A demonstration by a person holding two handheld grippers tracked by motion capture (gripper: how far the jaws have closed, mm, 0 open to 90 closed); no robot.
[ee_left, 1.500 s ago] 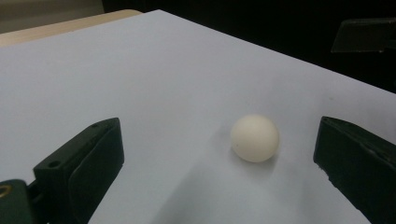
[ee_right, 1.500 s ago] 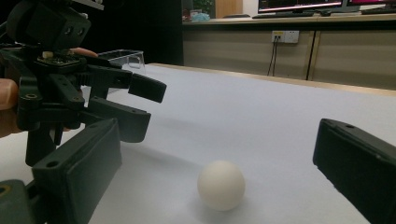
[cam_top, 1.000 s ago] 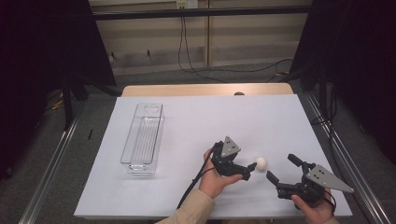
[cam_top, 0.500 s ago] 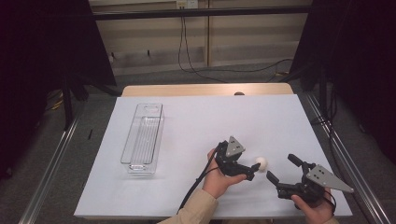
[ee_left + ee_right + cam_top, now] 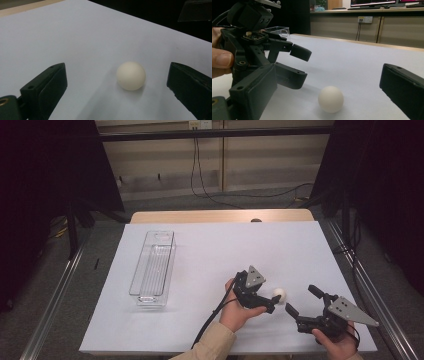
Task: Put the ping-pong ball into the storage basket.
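Ball (image 5: 279,293) beside left gripper (image 5: 274,303) (clear tray (image 5: 152,268) apart)

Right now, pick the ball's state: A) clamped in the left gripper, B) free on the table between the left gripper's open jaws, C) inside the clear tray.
B: the ball rests on the white table, gaps either side within the left gripper.

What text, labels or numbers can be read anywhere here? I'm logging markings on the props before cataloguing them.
None can be read.
white ball: plain, no print showing.
clear bin: no label visible.
left gripper and right gripper: no legible marking; the small circuit board on the left gripper in the right gripper view is too small to read.
monitors at the back: screen content too blurred to read.
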